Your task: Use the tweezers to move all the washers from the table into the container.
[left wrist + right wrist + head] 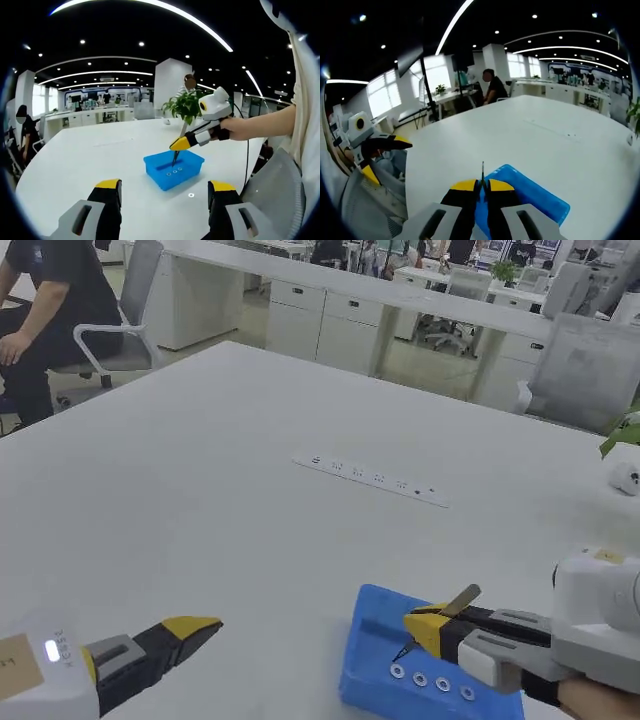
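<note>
A blue container (372, 625) sits on the white table near the front edge, with several washers (431, 680) lying in a row inside it. My right gripper (425, 625) is shut on metal tweezers (460, 600), whose tips point down into the container just above the washers. In the left gripper view, the tweezers (174, 157) dip into the container (195, 162), and one washer (191, 195) lies on the table in front of it. My left gripper (195, 628) hovers open and empty left of the container. In the right gripper view, the right gripper (482, 186) grips the tweezers (482, 170) over the container (535, 197).
A flush power strip (370, 478) runs across the table's middle. A person (50, 310) sits on a chair at the far left. A plant (625, 430) and a small white object (628, 478) are at the right edge. Desks and chairs stand behind.
</note>
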Available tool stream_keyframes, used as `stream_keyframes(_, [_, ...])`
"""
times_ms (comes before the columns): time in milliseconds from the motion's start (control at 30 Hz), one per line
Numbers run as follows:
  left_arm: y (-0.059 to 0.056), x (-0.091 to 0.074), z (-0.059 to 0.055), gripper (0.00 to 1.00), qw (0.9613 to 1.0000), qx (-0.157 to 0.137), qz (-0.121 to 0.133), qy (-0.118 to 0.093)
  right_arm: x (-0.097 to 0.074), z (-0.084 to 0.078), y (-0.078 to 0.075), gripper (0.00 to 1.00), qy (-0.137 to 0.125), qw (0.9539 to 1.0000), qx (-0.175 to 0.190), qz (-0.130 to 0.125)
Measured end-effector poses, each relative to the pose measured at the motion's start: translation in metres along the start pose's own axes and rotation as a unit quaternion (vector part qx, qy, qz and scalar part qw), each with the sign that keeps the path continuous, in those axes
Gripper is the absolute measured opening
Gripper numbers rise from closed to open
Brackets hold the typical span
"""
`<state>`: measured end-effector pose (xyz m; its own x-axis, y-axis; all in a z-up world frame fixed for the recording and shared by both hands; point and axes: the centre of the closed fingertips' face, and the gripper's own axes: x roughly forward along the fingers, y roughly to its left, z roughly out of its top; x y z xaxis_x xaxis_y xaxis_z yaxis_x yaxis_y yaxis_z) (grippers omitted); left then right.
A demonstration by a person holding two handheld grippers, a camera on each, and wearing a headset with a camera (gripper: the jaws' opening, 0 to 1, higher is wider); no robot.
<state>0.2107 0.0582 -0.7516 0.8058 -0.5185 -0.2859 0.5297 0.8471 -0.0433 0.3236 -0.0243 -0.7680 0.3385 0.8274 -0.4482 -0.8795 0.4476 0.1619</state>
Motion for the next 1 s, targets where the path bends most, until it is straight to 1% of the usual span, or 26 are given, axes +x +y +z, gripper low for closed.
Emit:
stream_keyframes(267, [-0.001, 0.0, -0.001, 0.71, 1.0, 0.0, -0.002, 0.001, -0.008, -0.01, 0.011, 0.04, -0.002, 0.9999, 0.013, 0.006])
stream_keyframes(433, [-0.001, 0.0, -0.001, 0.7, 1.0, 0.001, -0.002, 0.002, -0.011, -0.017, 0.018, 0.04, -0.002, 0.9994, 0.029, 0.017])
stream_keyframes(467, [-0.001, 0.0, -0.002, 0.7, 1.0, 0.002, -0.002, 0.003, -0.011, -0.019, 0.021, 0.04, -0.001, 0.9989, 0.038, 0.026])
stream_keyframes(767, [-0.001, 0.001, -0.002, 0.7, 1.0, 0.002, -0.002, 0.003, -0.01, -0.025, 0.028, 0.04, 0.003, 0.9982, 0.049, 0.036])
stream_keyframes(867, [-0.001, 0.001, -0.001, 0.7, 1.0, 0.002, 0.0, 0.003, -0.008, -0.03, 0.033, 0.04, 0.011, 0.9976, 0.05, 0.046])
stream_keyframes(1000, [0.0, 0.001, -0.001, 0.7, 1.0, 0.001, 0.001, 0.002, -0.005, -0.036, 0.037, 0.04, 0.02, 0.9972, 0.05, 0.052])
